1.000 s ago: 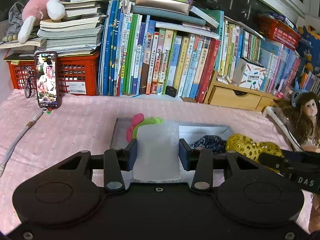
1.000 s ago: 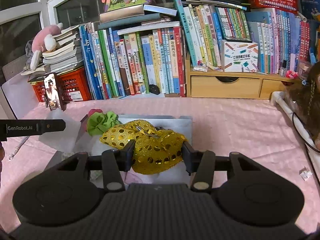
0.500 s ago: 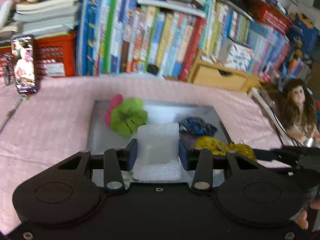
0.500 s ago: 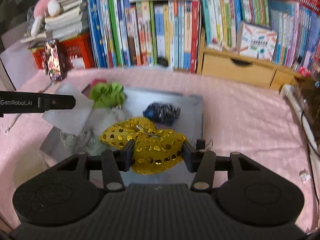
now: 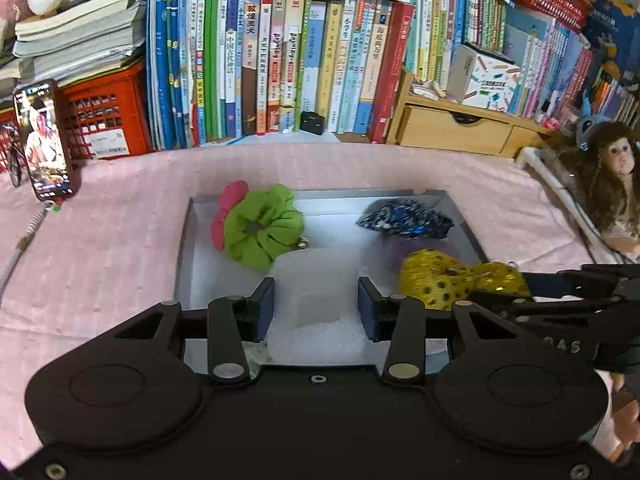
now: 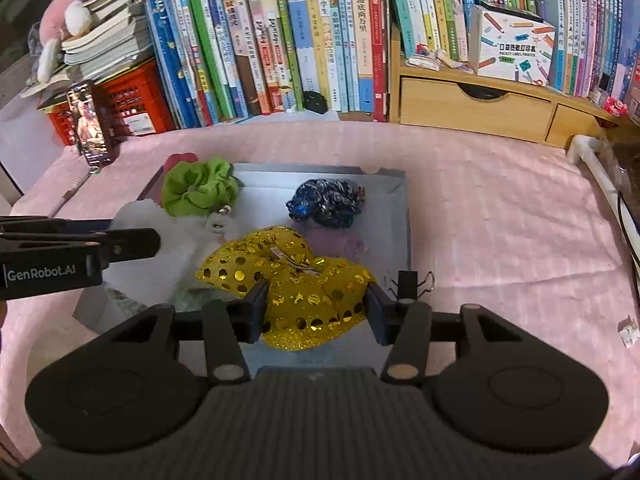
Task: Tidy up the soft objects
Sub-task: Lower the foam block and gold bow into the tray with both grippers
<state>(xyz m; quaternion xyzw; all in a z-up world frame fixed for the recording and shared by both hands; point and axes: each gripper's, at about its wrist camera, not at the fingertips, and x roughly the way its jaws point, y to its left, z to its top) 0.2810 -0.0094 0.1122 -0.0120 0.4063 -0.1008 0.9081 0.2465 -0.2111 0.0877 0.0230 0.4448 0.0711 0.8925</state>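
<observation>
A grey shallow box (image 5: 182, 256) (image 6: 400, 208) lies on the pink cloth. In it are a green scrunchie (image 5: 260, 230) (image 6: 198, 190) with a pink one (image 5: 230, 198) beside it, and a dark blue scrunchie (image 5: 406, 220) (image 6: 326, 202). My left gripper (image 5: 316, 306) is shut on a white foam block (image 5: 316, 304), low over the box. My right gripper (image 6: 314, 302) is shut on a gold sequin bow (image 6: 288, 280) (image 5: 448, 278) over the box's near right part. The left gripper also shows in the right wrist view (image 6: 132, 242).
A row of upright books (image 5: 300, 48) and a wooden drawer unit (image 5: 452, 132) (image 6: 476, 108) line the back. A phone (image 5: 42, 142) (image 6: 88, 124) stands by a red crate (image 5: 104, 120). A doll (image 5: 612, 184) sits at the right. A small black clip (image 6: 408, 282) lies by the box.
Both grippers moved forward and down over the box, each still holding its object. The foam block and gold bow now sit lower, near the box floor.
</observation>
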